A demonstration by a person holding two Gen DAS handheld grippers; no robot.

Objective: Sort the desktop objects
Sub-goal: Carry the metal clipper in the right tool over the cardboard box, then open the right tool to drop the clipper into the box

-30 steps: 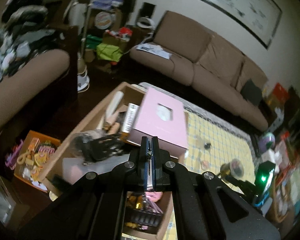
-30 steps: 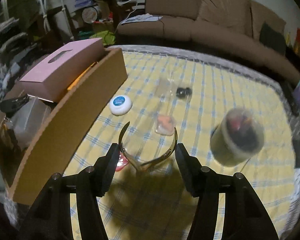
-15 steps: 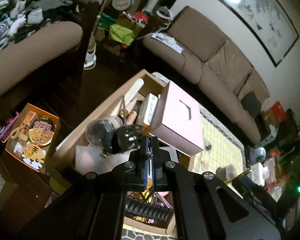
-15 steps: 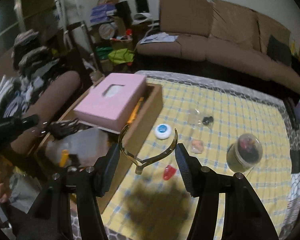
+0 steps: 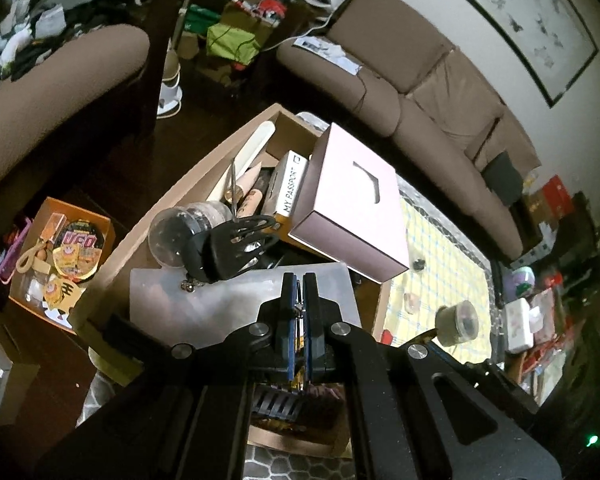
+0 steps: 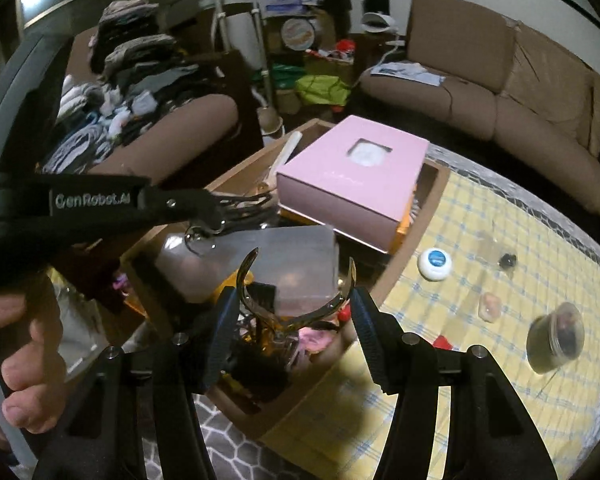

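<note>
Now, item carried: gold hair clip (image 6: 296, 304), a curved U, held between the fingers of the right gripper (image 6: 296, 312), prongs pointing up and away from the hand.
Right fingers: set at middle width, pads pressing the clip's two sides.
Place of clip: above the near end of the cardboard box (image 6: 416, 236), over its clutter rather than the yellow checked cloth (image 6: 500, 216).
Likely drop spot: straight below, beside the clear plastic lid (image 6: 268, 256); judged a short lowering.
Left gripper (image 5: 299, 300): fingers closed with nothing clearly between them, hanging over the same box, just left of the clip.
In the way: pink tissue box (image 6: 352, 176) across the far half; black hair claw (image 5: 236, 248) on the lid.
Still on cloth: white round tin (image 6: 435, 264), small jar (image 6: 556, 336).
</note>
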